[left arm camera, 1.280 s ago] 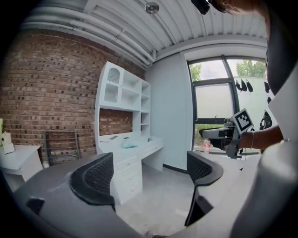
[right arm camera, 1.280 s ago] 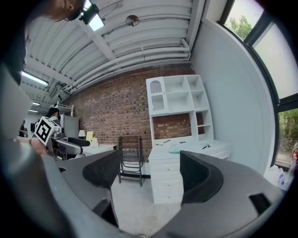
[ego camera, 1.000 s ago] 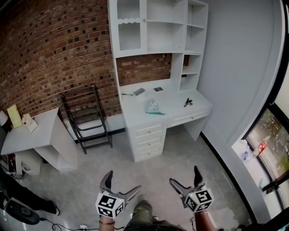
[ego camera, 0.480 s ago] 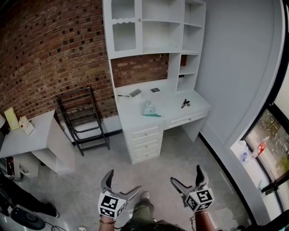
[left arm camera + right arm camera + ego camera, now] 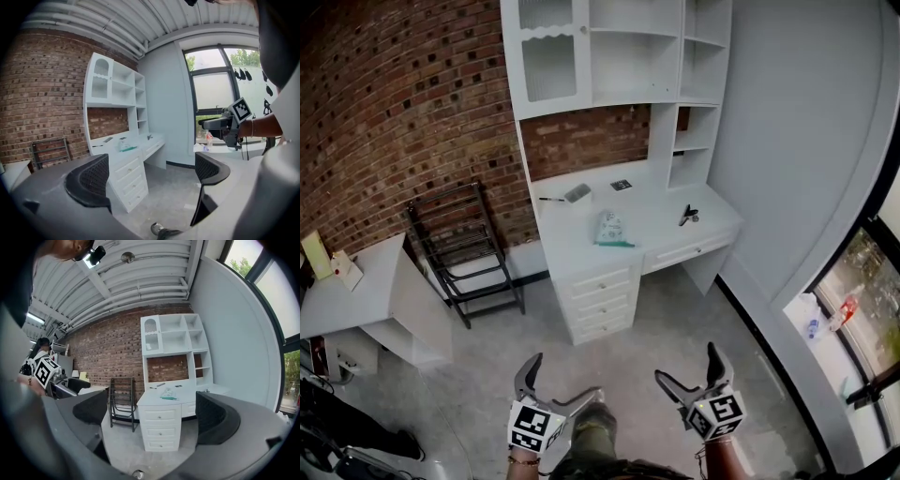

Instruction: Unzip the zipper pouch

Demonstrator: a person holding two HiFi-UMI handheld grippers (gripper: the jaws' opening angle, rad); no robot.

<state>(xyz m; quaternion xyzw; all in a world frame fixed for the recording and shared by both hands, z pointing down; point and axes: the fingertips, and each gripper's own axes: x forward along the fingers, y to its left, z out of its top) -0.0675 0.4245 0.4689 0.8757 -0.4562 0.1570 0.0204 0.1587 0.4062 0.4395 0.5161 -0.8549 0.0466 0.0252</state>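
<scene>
A dark rack (image 5: 461,246) stands against the brick wall just left of the surface (image 5: 658,210). The left tool (image 5: 562,380) is held well short of the surface, out over the floor. Its jaws are wide apart with nothing between them; its own view shows only floor and drawers through the gap.

The pouch (image 5: 611,228), pale with a green edge, lies flat on the surface near its front edge, above the drawers and left of the middle. A pen (image 5: 549,199) lies on the surface behind it, toward the wall.

The right tool (image 5: 686,366) is likewise well short of the surface. Its jaws have just been opening and now gape fully, empty, framing the pouch far off. A small dark thing (image 5: 689,216) rests at the right end of the surface, well apart from the pouch.

The step in hand looks like the approach: neither tool is anywhere near the pouch, and the zipper looks untouched. Next, both tools need to get to the surface. One should pin the pouch's body, and the other should find the zipper pull, which is too small to make out from here.
</scene>
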